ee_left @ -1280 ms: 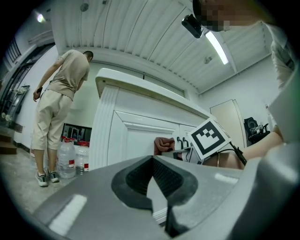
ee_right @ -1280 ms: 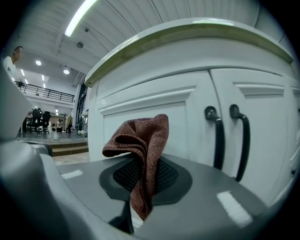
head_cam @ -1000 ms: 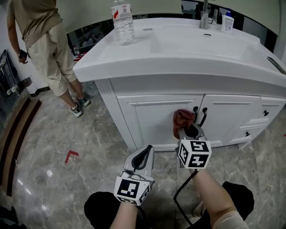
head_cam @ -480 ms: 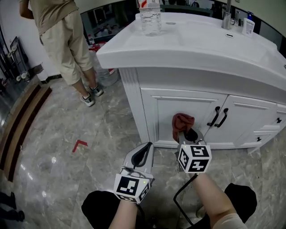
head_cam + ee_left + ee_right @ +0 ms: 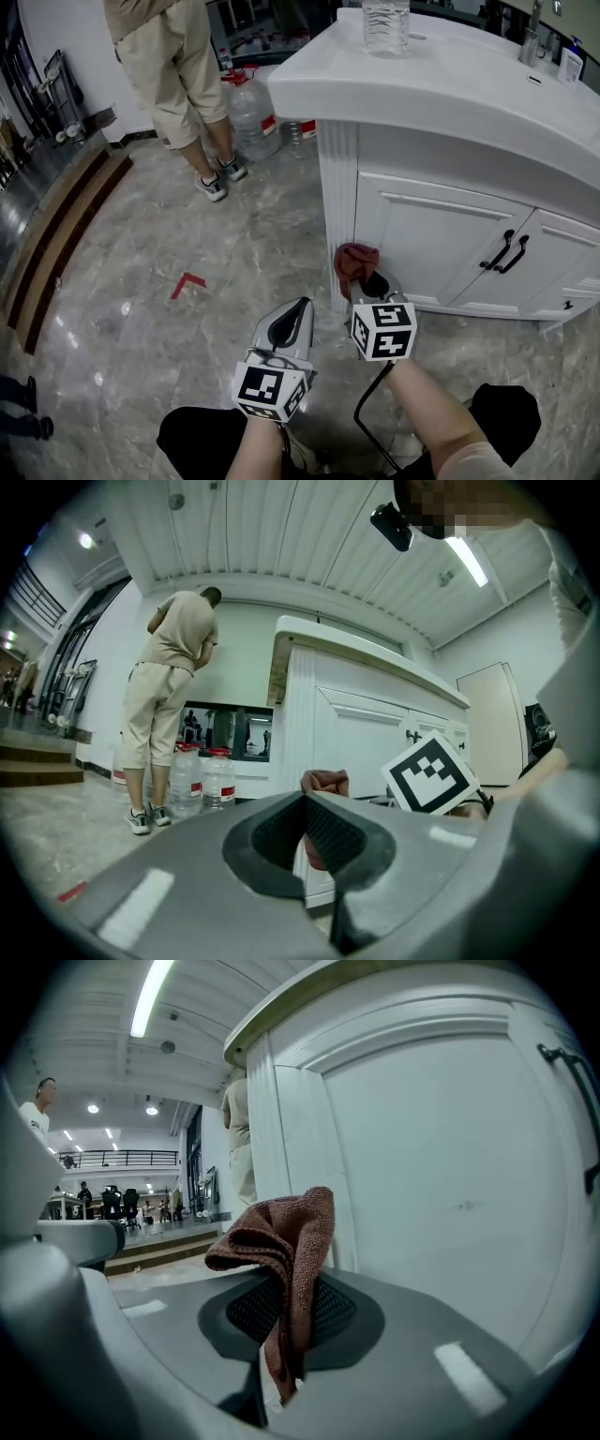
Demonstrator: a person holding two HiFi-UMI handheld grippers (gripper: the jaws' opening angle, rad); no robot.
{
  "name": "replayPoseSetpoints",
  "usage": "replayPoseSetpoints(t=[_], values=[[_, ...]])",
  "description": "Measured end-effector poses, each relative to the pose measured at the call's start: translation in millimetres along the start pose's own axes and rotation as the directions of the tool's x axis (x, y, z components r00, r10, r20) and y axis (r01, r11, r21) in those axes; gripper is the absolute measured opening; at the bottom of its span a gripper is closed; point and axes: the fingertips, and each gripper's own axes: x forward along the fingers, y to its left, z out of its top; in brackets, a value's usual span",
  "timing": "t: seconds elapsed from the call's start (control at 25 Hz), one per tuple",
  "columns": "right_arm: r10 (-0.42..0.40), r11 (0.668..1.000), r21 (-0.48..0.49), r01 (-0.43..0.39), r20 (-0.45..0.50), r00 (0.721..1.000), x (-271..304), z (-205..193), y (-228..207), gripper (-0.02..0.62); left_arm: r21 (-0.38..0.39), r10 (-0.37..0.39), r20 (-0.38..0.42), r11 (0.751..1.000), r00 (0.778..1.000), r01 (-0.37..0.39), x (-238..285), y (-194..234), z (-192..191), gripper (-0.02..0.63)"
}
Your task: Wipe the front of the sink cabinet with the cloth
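Right gripper [image 5: 375, 284] pinching the reddish-brown cloth [image 5: 354, 261] at the low left corner of the white sink cabinet [image 5: 422, 230].
Its jaws clamp the cloth's lower folds, and the rest bunches above the tips, just beside the fluted corner post [image 5: 339, 187]. Whether it touches cannot be told. Beside it on the left, the left gripper [image 5: 292, 323] has its jaws pressed together on nothing. Up and to the right are 2 black door handles [image 5: 506, 251]. Far left, a person [image 5: 173, 66] stands by water jugs [image 5: 248, 112].
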Motion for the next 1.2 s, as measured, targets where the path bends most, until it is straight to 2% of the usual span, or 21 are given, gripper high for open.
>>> replayPoseSetpoints(t=[0.32, 0.52, 1.2], values=[[-0.014, 1.000, -0.005, 0.014, -0.008, 1.000, 8.4, -4.0, -7.9, 0.080, -0.006, -0.025, -0.004, 1.000, 1.000, 0.025, 8.7, 0.2, -7.4, 0.000], [-0.045, 0.999, -0.026, 0.045, -0.001, 0.999, -7.2, -3.2, -26.8, 0.080, -0.019, -0.067, -0.008, 0.998, 0.998, 0.067, 20.6, -19.7, -11.9, 0.000], [-0.255, 0.967, 0.024, 0.255, 0.018, 0.967, -96.0, 0.6, -154.6, 0.080, -0.054, -0.206, -0.009, 0.977, 0.979, 0.205, 60.2, -124.8, -21.9, 0.000]])
